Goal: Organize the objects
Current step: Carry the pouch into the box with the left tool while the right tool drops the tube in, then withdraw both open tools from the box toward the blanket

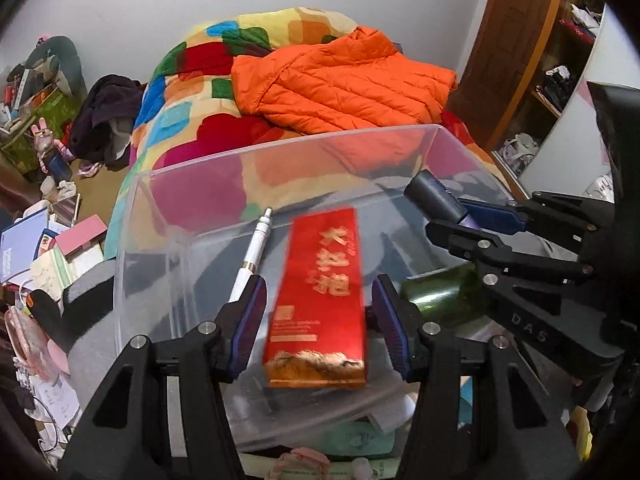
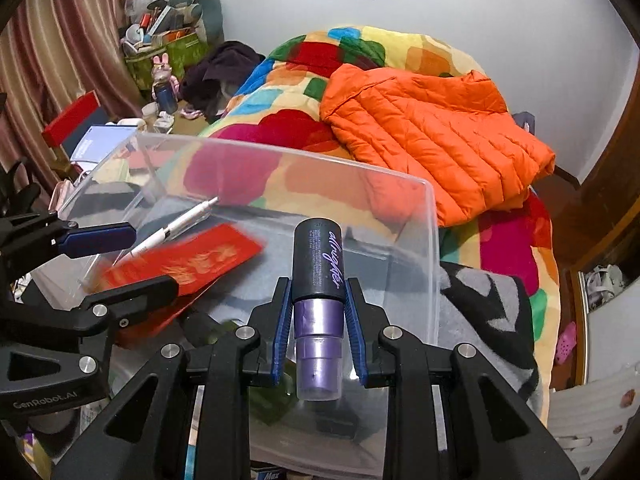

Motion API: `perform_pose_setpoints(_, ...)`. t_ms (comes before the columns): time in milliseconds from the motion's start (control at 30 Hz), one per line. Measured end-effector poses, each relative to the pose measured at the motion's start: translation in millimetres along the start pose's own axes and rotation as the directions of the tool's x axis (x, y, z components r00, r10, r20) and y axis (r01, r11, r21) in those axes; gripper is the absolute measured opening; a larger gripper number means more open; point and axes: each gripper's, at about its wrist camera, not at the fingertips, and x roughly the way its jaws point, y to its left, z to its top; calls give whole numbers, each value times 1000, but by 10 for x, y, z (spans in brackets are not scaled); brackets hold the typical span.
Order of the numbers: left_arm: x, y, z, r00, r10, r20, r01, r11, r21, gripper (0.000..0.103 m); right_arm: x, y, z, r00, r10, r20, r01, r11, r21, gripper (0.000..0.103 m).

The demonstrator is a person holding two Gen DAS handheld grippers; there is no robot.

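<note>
Two claws over a clear bin at the foot of the bed.

The left claw stands apart, its pads either side of a blurred red box without touching it — the box is in the bin beside a white pen. The right claw is clamped on a dark spray bottle with a purple base, held above the bin. An orange jacket lies on the bed behind.
</note>
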Motion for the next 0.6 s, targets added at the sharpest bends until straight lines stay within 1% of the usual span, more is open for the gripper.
perform_pose_setpoints(100,-108,-5,-19,1000,2,20,-2,1000,4,57,-65,16,-1,1000,3,6,-3,1000,3,24)
perform_pose_setpoints(167,-215,-2,-30,999,8,42,-8,1000,1,63,-155,9,-4,1000,20,23,-20,1000,13,25)
perform_pose_setpoints(233,-346,-2,-45,997,9,72,-9,1000,2,67,-247,6,2,999,28,42,-29,999,18,33)
perform_pose_setpoints(267,-421,1,-57,996,11,88,-11,1000,2,69,-313,0,2,998,30,60,-31,999,21,36)
perform_pose_setpoints(333,-560,18,-75,993,11,114,-11,1000,-3,73,-450,-8,-3,995,31,93,-33,999,19,45)
perform_pose_setpoints(467,-830,64,-164,986,28,163,-26,1000,-10,84,-748,-67,-57,987,28,158,-34,999,32,51)
perform_pose_setpoints(600,-962,108,-305,983,54,173,-52,999,-15,85,-952,-187,-151,980,14,200,-27,998,60,61)
